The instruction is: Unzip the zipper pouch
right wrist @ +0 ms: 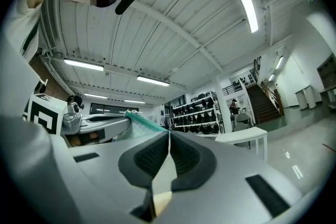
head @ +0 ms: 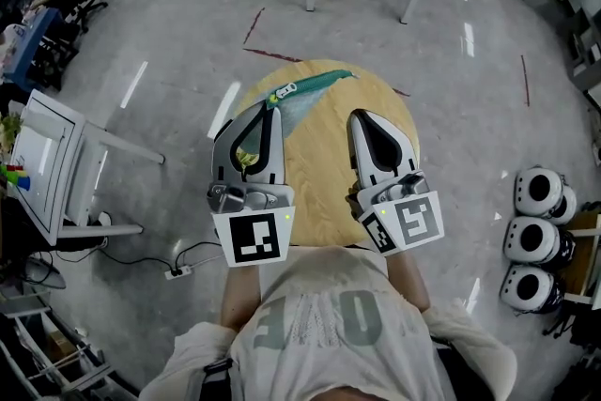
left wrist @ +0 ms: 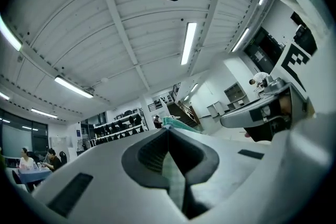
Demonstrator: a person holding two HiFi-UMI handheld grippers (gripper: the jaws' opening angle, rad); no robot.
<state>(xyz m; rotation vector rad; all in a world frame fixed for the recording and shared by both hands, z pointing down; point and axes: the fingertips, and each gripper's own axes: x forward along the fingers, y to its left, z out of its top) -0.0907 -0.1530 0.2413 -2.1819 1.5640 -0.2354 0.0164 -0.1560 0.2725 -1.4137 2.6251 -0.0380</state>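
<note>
In the head view both arms reach forward side by side over the round wooden table (head: 319,202). The left gripper (head: 272,111) has its tips at the teal zipper pouch (head: 308,97) on the table's far side, and the right gripper (head: 362,117) is just beside it. The print on the shirt is unclear. The left gripper view shows jaws pressed together with the pouch at their tips; whether they pinch it I cannot tell. The right gripper view shows jaws closed on nothing.

Zipper pouch (head: 307,106): thin teal sheet, half see-through, slight sheen; the zip band looks woven and matt.
Desk (head: 319,192): pale wood, smooth, matt, faint grain.
Left gripper (head: 272,111): light grey plastic shell, smooth and matt; fingers (left wrist: 152,157) lined with dark ribbed pads, rubber-like.
Right gripper (head: 361,117): same grey plastic, same dark ribbed lining.
Floor (head: 188,42): grey, polished, glossy, with streaks of reflected light.
Shirt (head: 319,315): soft pale cloth, matt.
</note>
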